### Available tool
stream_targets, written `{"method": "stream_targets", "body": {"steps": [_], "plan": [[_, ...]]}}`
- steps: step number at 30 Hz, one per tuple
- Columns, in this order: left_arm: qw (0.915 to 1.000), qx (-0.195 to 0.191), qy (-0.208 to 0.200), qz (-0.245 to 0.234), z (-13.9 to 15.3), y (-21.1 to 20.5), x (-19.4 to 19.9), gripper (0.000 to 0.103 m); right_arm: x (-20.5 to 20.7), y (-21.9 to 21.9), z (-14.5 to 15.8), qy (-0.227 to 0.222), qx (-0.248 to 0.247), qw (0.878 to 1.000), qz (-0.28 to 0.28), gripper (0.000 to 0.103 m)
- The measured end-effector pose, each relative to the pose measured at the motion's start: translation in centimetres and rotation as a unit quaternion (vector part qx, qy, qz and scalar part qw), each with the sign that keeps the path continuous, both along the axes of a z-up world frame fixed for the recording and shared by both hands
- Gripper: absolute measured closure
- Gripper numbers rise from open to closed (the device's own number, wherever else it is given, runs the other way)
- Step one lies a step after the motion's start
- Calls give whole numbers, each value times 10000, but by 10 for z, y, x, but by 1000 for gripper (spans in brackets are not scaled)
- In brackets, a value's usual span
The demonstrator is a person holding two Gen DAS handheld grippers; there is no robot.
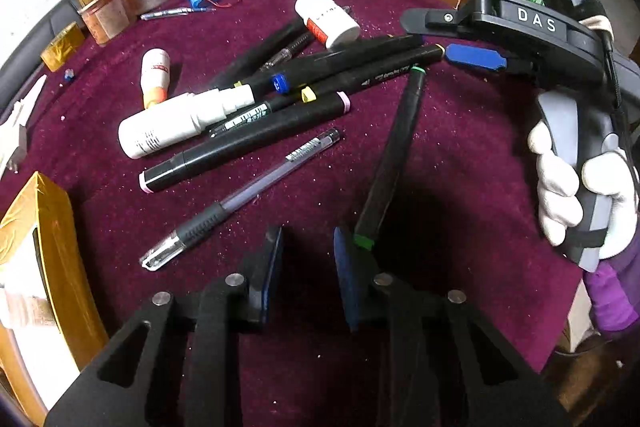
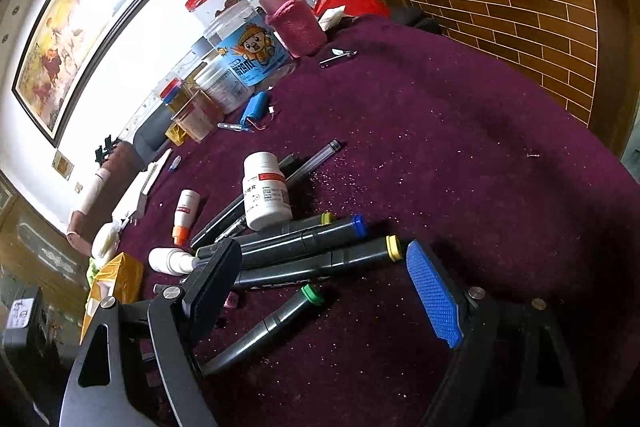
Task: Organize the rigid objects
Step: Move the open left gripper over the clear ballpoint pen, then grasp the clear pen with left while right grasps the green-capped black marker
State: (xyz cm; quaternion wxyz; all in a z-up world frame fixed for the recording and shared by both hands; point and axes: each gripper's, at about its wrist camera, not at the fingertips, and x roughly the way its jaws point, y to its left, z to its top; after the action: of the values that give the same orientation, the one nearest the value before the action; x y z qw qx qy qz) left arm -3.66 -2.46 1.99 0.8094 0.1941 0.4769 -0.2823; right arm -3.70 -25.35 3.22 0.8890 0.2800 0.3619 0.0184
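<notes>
One black marker (image 1: 394, 155) — green-capped at both ends — lies on maroon cloth (image 1: 460, 167).

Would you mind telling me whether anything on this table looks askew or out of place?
Yes: the green-capped marker lies apart, angled across the other markers' direction, and the white pill bottle lies toppled on the marker pile. Pale specks litter the cloth.
</notes>
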Motion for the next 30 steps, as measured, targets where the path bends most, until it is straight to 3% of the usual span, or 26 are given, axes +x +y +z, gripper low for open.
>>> {"method": "stream_targets", "body": {"steps": [7,9,11,12,13,15,17,20,24,30], "plan": [[9941,505,-955,-81,21,-12,4,80,1,3,0,88,-111,9999,4,22],[9937,605,-947,-45,19,-7,12,76,2,2,-1,116,-99,9999,11,22],[9964,587,-607,-100,10,-3,19,49,2,2,-2,131,-72,9999,20,22],[9964,689,-475,-129,3,-4,22,45,2,2,-2,136,-67,9999,18,22],[9960,567,-689,-107,3,-3,22,40,3,2,-2,147,-67,9999,11,22],[9968,452,-650,-66,1,-4,23,51,3,1,-3,157,-63,9999,6,22],[9991,208,-365,14,0,-3,23,71,3,2,-3,162,-73,9998,4,22],[9983,301,-509,7,-1,-6,7,85,4,1,-3,171,-83,9998,11,22],[9998,22,-174,24,3,-2,-15,90,3,1,-3,169,-79,9998,10,22],[9974,331,-632,-113,-2,-17,-31,86,4,1,-3,177,-104,9998,16,22]]}}
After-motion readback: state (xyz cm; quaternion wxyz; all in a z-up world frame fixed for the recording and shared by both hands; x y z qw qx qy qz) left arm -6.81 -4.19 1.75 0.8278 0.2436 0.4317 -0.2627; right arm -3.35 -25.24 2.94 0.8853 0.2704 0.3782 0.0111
